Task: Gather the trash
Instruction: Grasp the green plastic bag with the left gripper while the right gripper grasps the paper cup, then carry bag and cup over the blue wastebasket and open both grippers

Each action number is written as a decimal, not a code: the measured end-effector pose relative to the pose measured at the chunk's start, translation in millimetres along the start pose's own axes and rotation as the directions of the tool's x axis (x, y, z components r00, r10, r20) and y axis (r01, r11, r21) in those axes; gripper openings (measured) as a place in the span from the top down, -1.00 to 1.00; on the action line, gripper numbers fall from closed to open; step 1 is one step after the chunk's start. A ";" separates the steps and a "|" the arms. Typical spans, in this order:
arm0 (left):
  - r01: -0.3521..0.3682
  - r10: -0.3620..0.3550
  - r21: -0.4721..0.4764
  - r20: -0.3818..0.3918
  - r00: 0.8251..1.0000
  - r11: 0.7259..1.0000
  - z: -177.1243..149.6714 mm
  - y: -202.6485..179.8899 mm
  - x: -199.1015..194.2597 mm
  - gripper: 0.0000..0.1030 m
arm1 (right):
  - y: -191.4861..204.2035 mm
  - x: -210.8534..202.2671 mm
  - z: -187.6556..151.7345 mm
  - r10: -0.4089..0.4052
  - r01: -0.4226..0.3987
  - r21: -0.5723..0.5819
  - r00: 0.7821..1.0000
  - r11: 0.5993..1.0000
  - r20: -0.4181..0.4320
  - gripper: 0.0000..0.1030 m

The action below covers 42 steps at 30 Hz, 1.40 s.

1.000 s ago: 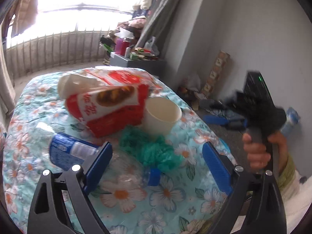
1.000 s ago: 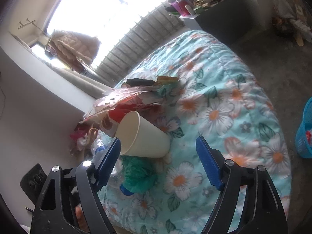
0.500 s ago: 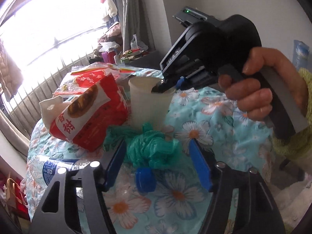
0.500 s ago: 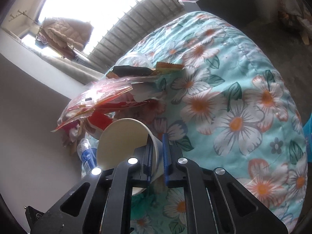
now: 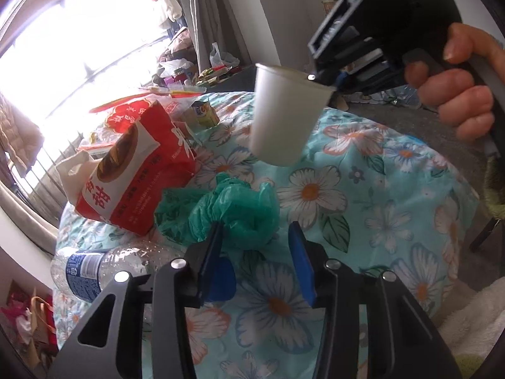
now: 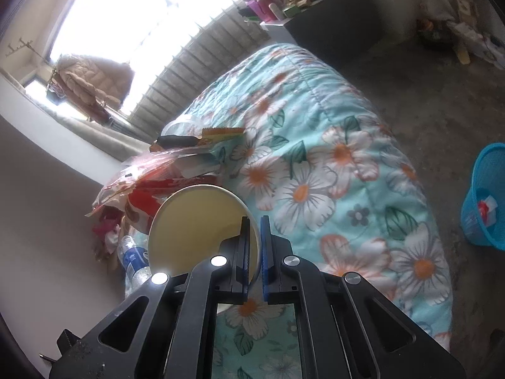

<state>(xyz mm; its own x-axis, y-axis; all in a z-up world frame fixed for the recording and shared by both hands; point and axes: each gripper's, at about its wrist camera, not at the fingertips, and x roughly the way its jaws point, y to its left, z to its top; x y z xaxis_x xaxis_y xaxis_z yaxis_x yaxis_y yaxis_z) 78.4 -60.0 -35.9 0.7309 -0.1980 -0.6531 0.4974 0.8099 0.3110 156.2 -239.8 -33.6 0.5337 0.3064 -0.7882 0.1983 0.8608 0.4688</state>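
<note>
My right gripper (image 6: 255, 224) is shut on the rim of a white paper cup (image 6: 202, 227) and holds it in the air above the floral quilt; the cup also shows in the left wrist view (image 5: 284, 117). My left gripper (image 5: 257, 237) is open, its jaws on either side of a crumpled green plastic bag (image 5: 227, 208). A clear plastic bottle (image 5: 94, 268) with a blue cap (image 5: 221, 281) lies at the left finger. A red snack bag (image 5: 132, 170) lies behind the green bag.
A floral quilt (image 6: 331, 173) covers the surface. More wrappers (image 6: 189, 151) lie at its far side. A blue mesh waste basket (image 6: 486, 195) stands on the floor at the right. A cluttered dark cabinet (image 6: 331, 25) stands by the window.
My right gripper closed on the cup's rim and lifted the cup off the quilt. My left gripper moved in and its jaws narrowed around the green bag.
</note>
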 end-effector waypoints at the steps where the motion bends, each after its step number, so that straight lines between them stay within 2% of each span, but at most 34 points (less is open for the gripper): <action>1: -0.009 0.009 0.003 -0.002 1.000 1.000 0.9 -1.1 0.1 0.22 | -4.7 -3.8 -3.1 -0.006 0.006 0.004 1.000 1.000 0.003 0.91; 4: -0.020 0.020 -0.003 0.001 1.000 1.000 2.9 -1.7 1.2 0.25 | -14.3 -10.7 -11.2 -0.019 0.018 0.023 1.000 1.000 0.011 0.91; 12: -0.037 0.036 -0.007 -0.015 0.999 0.999 8.7 -1.2 7.8 0.47 | -36.9 -26.0 -25.9 -0.027 0.025 0.086 0.999 0.996 0.024 0.91; 23: -0.026 0.026 -0.013 0.012 1.000 1.000 18.2 -3.6 1.7 0.68 | -43.4 -37.8 -33.4 -0.033 0.029 0.106 0.999 0.994 0.039 0.90; 37: 0.037 -0.036 -0.009 0.132 0.991 0.999 36.2 -8.9 -33.5 0.70 | -47.8 -53.8 -38.5 -0.040 0.031 0.121 0.996 0.992 0.074 0.91; 42: 0.070 -0.067 -0.019 0.144 0.987 0.997 45.8 -10.0 -37.0 0.70 | -50.3 -59.5 -41.2 -0.034 0.022 0.130 0.995 0.991 0.089 0.91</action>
<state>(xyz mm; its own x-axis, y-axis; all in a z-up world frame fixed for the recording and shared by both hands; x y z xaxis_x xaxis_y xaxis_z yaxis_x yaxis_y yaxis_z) 67.8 -86.1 16.8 0.7557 -0.3296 -0.5659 0.5389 0.8040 0.2514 80.6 -284.6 -26.8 0.5976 0.2396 -0.7652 0.3153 0.8072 0.4990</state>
